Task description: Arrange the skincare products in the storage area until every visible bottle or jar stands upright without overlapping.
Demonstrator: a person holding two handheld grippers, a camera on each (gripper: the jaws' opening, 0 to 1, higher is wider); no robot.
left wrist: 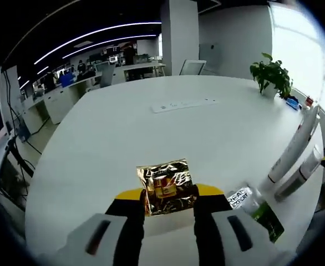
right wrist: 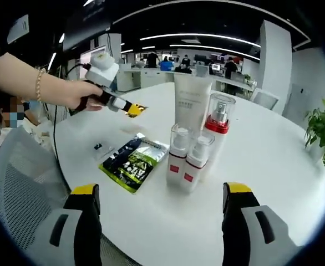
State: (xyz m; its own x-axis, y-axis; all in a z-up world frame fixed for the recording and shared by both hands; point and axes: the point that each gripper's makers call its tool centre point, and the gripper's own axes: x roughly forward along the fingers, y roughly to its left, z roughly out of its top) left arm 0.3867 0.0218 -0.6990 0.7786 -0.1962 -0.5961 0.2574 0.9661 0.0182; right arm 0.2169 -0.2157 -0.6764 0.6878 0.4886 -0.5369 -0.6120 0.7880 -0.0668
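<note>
- While my left claw (left wrist: 168, 208) is clamped on a gold foil sachet (left wrist: 165, 185), I hold it above the white surface (left wrist: 151, 127), lifted off the surface, I judge, so it cannot lie under or against a bottle.
- At four o'clock of that sachet in the left gripper view, a clear bottle with a green label (left wrist: 257, 209) lies on its side; I judge it needs standing up.
- Toward three o'clock, two white tubes (left wrist: 295, 152) stretch toward the surface's edge; the fisheye bends them so I cannot tell whether they stand or lean.
- A potted plant (left wrist: 272, 75) sits at one o'clock, well apart from the products.
- In the right gripper view, a person's hand (right wrist: 74, 94) at ten o'clock carries my left claw with the sachet at its tip.
- A green sachet (right wrist: 133, 160) lies flat at the centre, just beside the bottles, touching none that I can see.
- Two small bottles with red bands (right wrist: 184, 160), a taller red-collared pump bottle (right wrist: 217, 130) and a white tube (right wrist: 192, 105) stand upright in a tight group, grouped so each stays visible.
- My right claw (right wrist: 162, 208) hangs empty with its jaws wide apart, aimed at the group.
</note>
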